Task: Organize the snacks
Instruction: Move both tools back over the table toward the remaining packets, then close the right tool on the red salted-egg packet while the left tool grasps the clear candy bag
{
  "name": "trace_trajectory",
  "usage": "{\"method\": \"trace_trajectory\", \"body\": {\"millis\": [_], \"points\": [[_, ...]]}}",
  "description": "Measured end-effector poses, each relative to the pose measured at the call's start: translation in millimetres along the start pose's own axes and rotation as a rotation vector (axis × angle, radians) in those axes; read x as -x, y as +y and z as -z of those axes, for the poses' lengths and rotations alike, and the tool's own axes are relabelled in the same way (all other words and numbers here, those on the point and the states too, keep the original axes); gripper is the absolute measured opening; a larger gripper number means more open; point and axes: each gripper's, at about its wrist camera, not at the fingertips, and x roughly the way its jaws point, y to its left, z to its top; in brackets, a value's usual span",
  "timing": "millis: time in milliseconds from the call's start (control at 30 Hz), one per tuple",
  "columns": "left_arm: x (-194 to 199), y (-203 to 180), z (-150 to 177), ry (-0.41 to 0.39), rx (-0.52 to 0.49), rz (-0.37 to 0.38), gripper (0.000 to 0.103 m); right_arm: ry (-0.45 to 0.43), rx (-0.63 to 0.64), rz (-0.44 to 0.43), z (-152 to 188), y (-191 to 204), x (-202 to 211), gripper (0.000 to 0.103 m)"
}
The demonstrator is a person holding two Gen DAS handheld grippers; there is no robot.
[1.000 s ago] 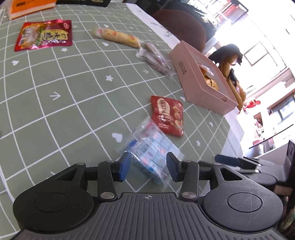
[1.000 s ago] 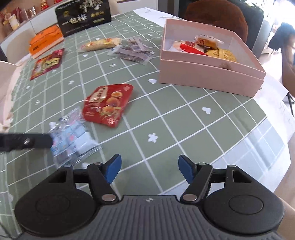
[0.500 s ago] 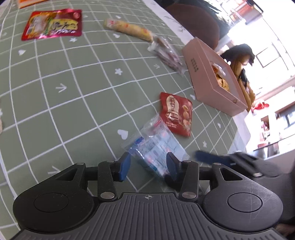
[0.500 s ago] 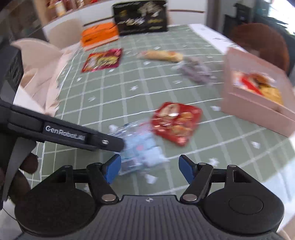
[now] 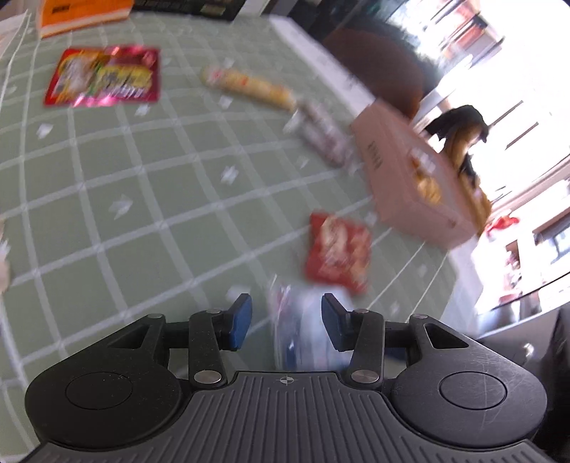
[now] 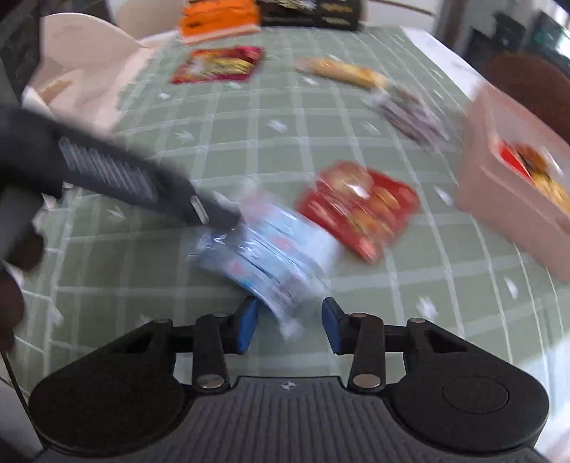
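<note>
A clear bag of blue and white sweets (image 6: 270, 253) lies on the green checked tablecloth (image 6: 249, 117). My right gripper (image 6: 289, 326) is open with the bag's near end between its jaws. My left gripper (image 5: 286, 322) is open right over the same bag (image 5: 306, 331); in the right wrist view its dark body (image 6: 117, 174) reaches in from the left and touches the bag's far end. A red snack packet (image 6: 359, 206) lies just beyond the bag. The pink box (image 6: 513, 185) with snacks inside stands at the right. Both views are blurred by motion.
Further back lie a red and yellow packet (image 6: 221, 64), a long yellow snack (image 6: 349, 73) and a grey wrapped snack (image 6: 409, 110). An orange box (image 6: 217, 17) and a black box (image 6: 313, 12) stand at the far edge. The table edge is close at the right.
My right gripper has swung left and closed in until the sweet bag's end lies between its jaws. My left gripper has stayed over the bag and is moving. The right jaws have narrowed.
</note>
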Motion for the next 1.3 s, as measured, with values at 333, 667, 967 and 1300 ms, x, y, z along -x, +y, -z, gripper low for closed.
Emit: {"method": "trace_trajectory", "body": {"millis": [333,667,967,1300], "points": [[-49,-50,-50,0.044,-0.168,0.063,0.045,-0.049,-0.215,0.101,13,-69,30,0.059],[7,8,5,0.079,0.019,-0.138,0.045,-0.059,-0.42,-0.096,-50,-79,-13,0.074],[16,-13,18,0.044,-0.198,-0.024,0.045,-0.029,-0.157,0.09,-76,-36,-50,0.071],[-33,-99,43,0.175,-0.816,-0.047,0.046,0.008,-0.381,0.162,-6,-118,-10,0.071]]}}
